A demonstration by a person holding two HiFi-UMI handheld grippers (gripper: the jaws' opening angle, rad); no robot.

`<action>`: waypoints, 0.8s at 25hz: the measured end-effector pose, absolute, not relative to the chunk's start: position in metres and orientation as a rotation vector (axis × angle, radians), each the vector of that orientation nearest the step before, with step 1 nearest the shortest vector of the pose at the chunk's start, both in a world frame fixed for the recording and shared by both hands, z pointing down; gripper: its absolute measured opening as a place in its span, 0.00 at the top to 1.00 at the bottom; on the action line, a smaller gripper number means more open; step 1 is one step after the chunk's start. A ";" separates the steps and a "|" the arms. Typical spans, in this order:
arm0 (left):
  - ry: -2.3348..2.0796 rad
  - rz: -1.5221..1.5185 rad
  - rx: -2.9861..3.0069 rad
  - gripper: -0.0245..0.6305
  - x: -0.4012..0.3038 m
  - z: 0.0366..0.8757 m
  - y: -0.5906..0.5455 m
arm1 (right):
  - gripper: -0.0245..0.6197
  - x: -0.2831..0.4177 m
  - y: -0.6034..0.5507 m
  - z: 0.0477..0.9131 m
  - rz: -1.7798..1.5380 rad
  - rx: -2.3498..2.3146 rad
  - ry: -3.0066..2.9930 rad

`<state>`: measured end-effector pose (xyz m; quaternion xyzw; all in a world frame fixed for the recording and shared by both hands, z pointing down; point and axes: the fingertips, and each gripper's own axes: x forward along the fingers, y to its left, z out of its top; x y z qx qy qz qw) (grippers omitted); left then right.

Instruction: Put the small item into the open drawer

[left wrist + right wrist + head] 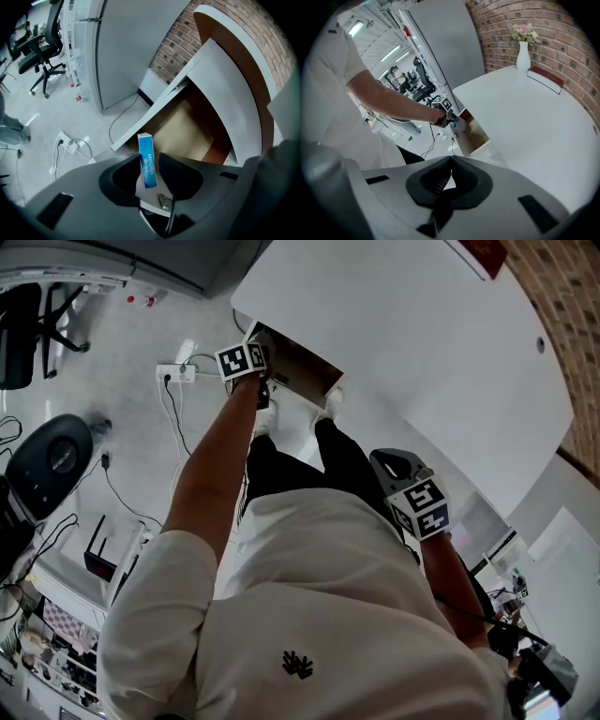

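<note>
The small blue carton [147, 161], a slim rectangular box with white lettering down its face, stands upright between the jaws of the left gripper [149, 158], above the near edge of the open drawer [183, 131]. The jaws are parted: the left one lies against the carton's edge, while a narrow gap shows on the right, so nothing is clamping it.

The drawer has a tan, wood-like bottom and darker brown inner walls, with a flat white front panel. It juts out from under the rounded white surface [234, 98], whose smooth top overhangs part of the opening on the right. Nothing else lies in the visible part of the drawer.

Behind it are a red brick wall [183, 42] and a plain grey cabinet [126, 47]. On the pale floor [47, 112] lie a white power strip [70, 145] with trailing cables and, further off, a black office chair [42, 51]. On the far side of the surface stand a white vase of flowers [523, 51] and a red book [546, 78].

The left arm reaches out straight, forearm bare, gripper angled steeply down over the drawer. The right gripper [450, 176] is held back near the person's body, also angled down, its ribbed dark jaws together with nothing between them.
</note>
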<state>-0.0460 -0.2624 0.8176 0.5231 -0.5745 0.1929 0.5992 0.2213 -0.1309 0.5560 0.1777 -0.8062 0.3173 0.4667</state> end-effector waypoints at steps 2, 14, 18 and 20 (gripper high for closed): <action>-1.329 0.448 1.217 0.75 -0.046 0.815 -0.261 | 0.92 0.219 -0.131 0.555 0.776 0.435 -1.984; -1.309 0.435 1.246 0.74 -0.054 0.802 -0.246 | 0.92 0.203 -0.121 0.548 0.770 0.432 -2.005; -1.305 0.435 1.247 0.74 -0.060 0.798 -0.242 | 0.92 0.197 -0.117 0.546 0.769 0.432 -2.008; -1.305 0.438 1.252 0.74 -0.062 0.795 -0.238 | 0.92 0.194 -0.114 0.545 0.765 0.432 -2.011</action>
